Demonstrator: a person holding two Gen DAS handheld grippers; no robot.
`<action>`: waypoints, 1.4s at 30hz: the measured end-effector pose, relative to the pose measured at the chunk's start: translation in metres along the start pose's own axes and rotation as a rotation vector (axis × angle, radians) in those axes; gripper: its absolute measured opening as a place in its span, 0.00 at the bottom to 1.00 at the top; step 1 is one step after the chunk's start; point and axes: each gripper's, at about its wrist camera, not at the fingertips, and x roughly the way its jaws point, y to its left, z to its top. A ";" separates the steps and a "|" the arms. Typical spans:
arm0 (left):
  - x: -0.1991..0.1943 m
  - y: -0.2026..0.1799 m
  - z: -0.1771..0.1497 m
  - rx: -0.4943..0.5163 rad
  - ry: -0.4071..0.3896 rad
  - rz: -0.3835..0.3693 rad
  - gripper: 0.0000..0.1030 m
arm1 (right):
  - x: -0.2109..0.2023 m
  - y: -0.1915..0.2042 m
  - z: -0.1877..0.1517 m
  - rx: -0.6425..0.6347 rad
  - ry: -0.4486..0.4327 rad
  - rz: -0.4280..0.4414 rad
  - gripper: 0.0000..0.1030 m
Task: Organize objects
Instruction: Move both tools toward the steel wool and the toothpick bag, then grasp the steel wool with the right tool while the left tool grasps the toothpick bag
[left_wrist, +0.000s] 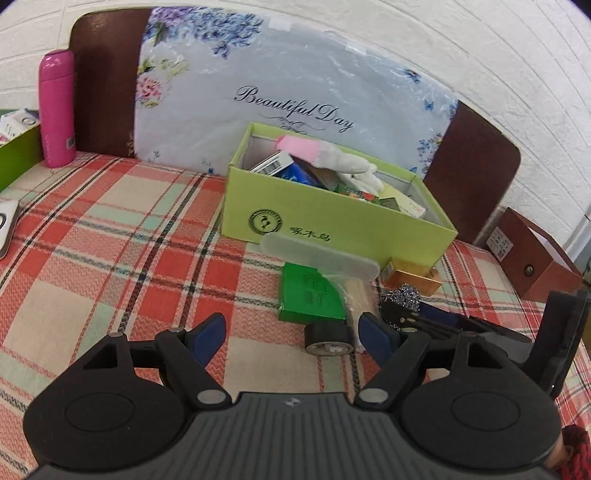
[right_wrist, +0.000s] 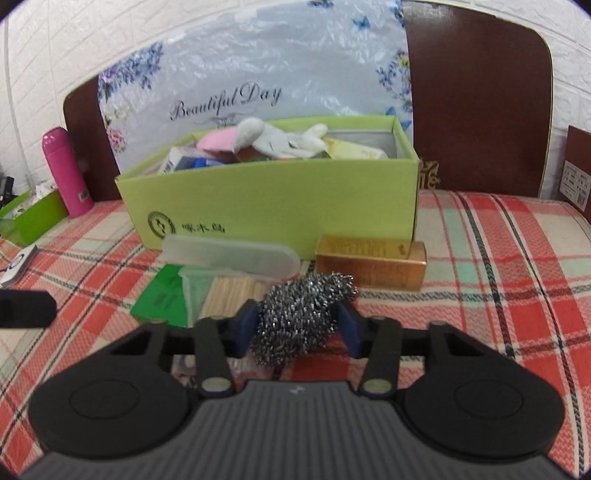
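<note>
My right gripper (right_wrist: 299, 322) is shut on a grey steel-wool scourer (right_wrist: 306, 306), its blue pads pressing on both sides, just above the plaid cloth. Behind it lie a gold box (right_wrist: 369, 262), a frosted plastic case (right_wrist: 229, 254), a green packet (right_wrist: 162, 299) and a bundle of pale sticks (right_wrist: 232, 291). An open lime-green box (right_wrist: 277, 199) stands behind them, filled with cartons and a white glove. My left gripper (left_wrist: 291, 325) is open and holds nothing. A black tape roll (left_wrist: 328, 338) lies on the cloth just inside its right finger.
A pink bottle (left_wrist: 57, 110) and a second green box (left_wrist: 18, 155) stand at the far left. A brown box (left_wrist: 532, 258) sits at the right edge. A dark headboard with a flowered plastic cover (left_wrist: 280, 74) rises behind the lime-green box.
</note>
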 end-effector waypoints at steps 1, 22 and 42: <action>0.002 -0.004 0.001 0.015 0.000 -0.009 0.79 | -0.006 -0.002 -0.001 -0.002 -0.002 0.002 0.32; 0.104 -0.087 -0.012 0.217 0.270 -0.206 0.21 | -0.085 -0.056 -0.038 0.087 -0.006 -0.069 0.33; 0.106 -0.112 -0.019 0.282 0.198 -0.103 0.31 | -0.090 -0.056 -0.047 0.094 0.012 -0.102 0.42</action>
